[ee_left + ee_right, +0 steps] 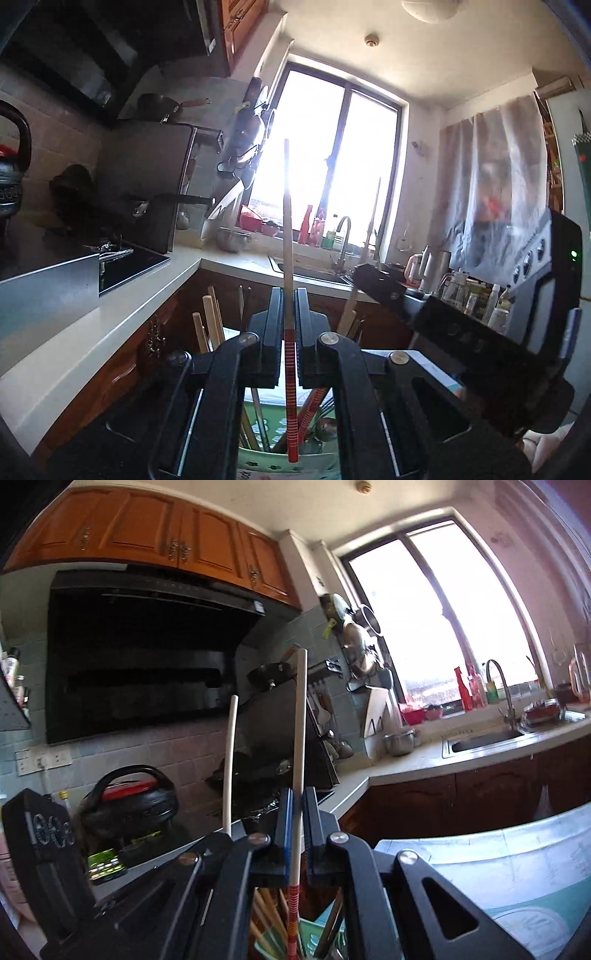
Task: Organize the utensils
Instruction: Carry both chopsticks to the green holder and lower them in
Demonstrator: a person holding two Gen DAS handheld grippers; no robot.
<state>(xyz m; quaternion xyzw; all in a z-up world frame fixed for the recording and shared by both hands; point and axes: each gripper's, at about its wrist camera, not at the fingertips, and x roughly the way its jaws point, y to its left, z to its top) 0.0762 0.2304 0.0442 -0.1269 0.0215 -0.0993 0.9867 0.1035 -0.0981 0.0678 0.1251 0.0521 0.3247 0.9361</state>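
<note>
My left gripper (289,295) is shut on a pale chopstick (287,221) with a red-striped end, which stands upright between the jaws. Below it sits a green utensil holder (255,461) with several wooden chopsticks (210,325) and spoons in it. My right gripper (297,794) is shut on a white chopstick (301,731) with a red-striped lower end, also upright above the holder (310,934). In the left wrist view the right gripper (373,280) is at the right with its chopstick (371,229). A second white chopstick (231,760) stands left of mine, its lower end hidden.
A white L-shaped counter (122,317) carries a stove (129,264), a black pressure cooker (129,805) and a sink (484,744) with a tap (500,686) under the window. A range hood (140,657) hangs above. A patterned table cover (517,867) lies at the lower right.
</note>
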